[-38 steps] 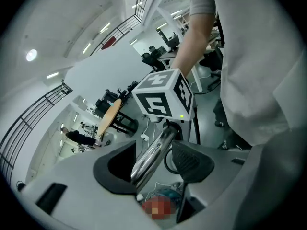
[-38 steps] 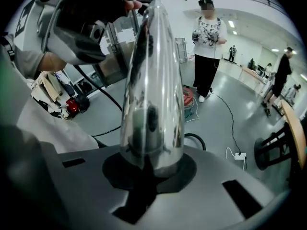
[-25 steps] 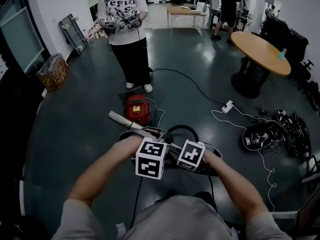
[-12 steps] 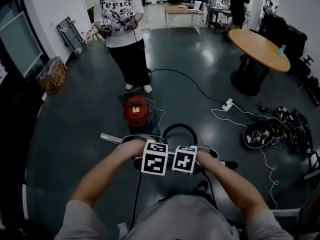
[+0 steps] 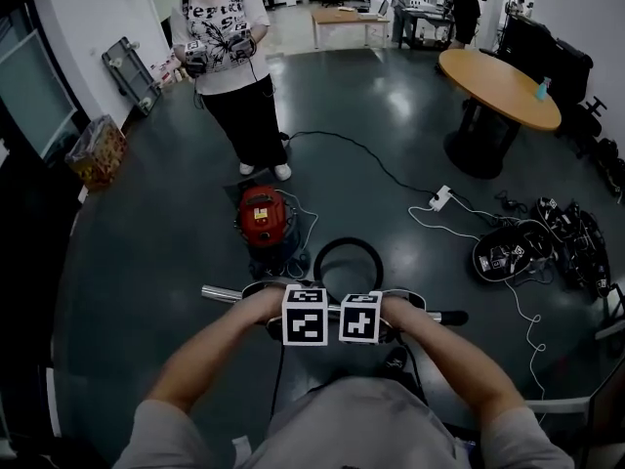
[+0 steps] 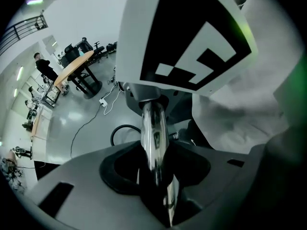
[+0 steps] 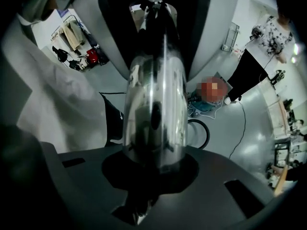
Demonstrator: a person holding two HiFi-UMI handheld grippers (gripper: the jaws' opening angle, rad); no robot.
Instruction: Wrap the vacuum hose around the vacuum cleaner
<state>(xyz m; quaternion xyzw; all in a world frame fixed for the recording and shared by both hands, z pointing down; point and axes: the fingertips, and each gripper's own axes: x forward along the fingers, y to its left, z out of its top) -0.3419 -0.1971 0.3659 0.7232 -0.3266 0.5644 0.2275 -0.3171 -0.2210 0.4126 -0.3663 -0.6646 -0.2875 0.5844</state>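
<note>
Only the head view takes in the whole chrome wand. It is held crosswise in front of the person, its long axis running left to right, bright tip left and dark end right, just short of the red vacuum cleaner and the looped black hose on the floor. The gripper views supply the grips: the left gripper, its jaws just closing, pinches the wand, and the right gripper is clamped on it too.
</note>
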